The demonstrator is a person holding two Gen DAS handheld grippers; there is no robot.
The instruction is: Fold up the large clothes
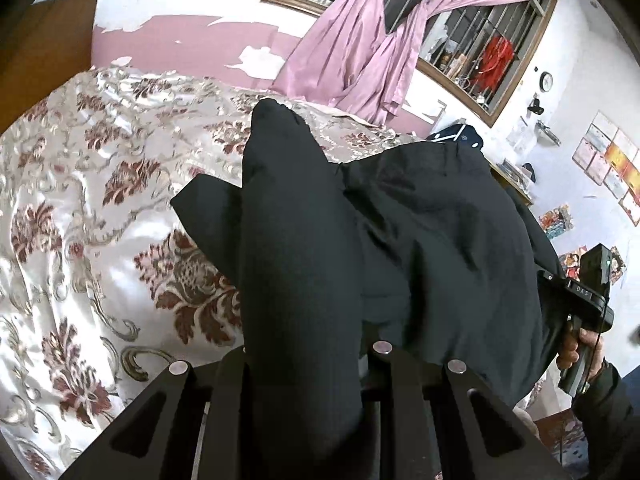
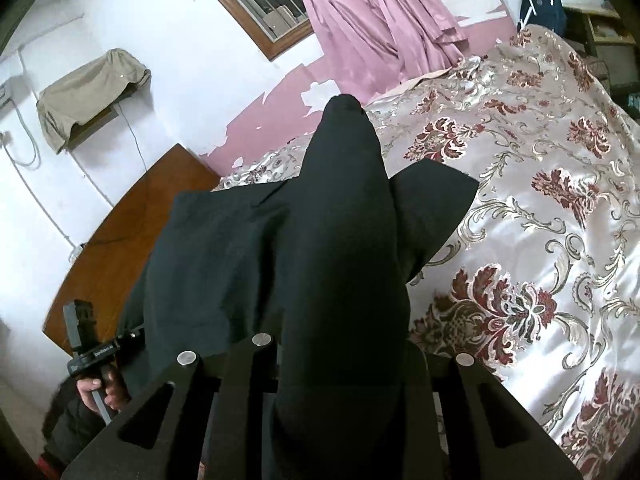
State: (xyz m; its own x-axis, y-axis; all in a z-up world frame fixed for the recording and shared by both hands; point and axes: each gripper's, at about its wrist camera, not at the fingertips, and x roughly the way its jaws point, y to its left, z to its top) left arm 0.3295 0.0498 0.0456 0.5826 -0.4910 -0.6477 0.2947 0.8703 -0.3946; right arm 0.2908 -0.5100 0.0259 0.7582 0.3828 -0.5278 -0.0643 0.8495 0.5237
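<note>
Seen from the left wrist camera, the left gripper (image 1: 304,360) points forward and downward over a bed covered by a shiny cream bedspread (image 1: 80,208) patterned with dark red flowers. A large black garment (image 1: 400,232) is draped thickly over the gripper, hiding its fingers entirely; the fabric is bunched between the two black finger mounts, so the fingers are clamped on the garment. The cloth rises to a peak ahead and spreads to the right, hanging above the bedspread, with one flap sticking out to the left. At the right edge, the person's right hand (image 1: 580,352) wraps around the handle of the right gripper (image 1: 576,304), held level with the garment's far side; its fingers are buried in the cloth. Behind the bed are a peeling pink and white wall, a pink curtain (image 1: 360,40) and a barred window (image 1: 480,40). Seen from the right wrist camera, the right gripper (image 2: 340,360) also tilts downward over the bed, its fingers covered by the same black garment (image 2: 240,248) and closed on the fold that runs between them. The cloth stretches leftward to the left gripper (image 2: 92,344), gripped by the person's left hand (image 2: 104,392) in a dark sleeve. A wooden headboard (image 2: 132,232) lies below the cloth, and the bedspread (image 2: 540,200) fills the right.
</note>
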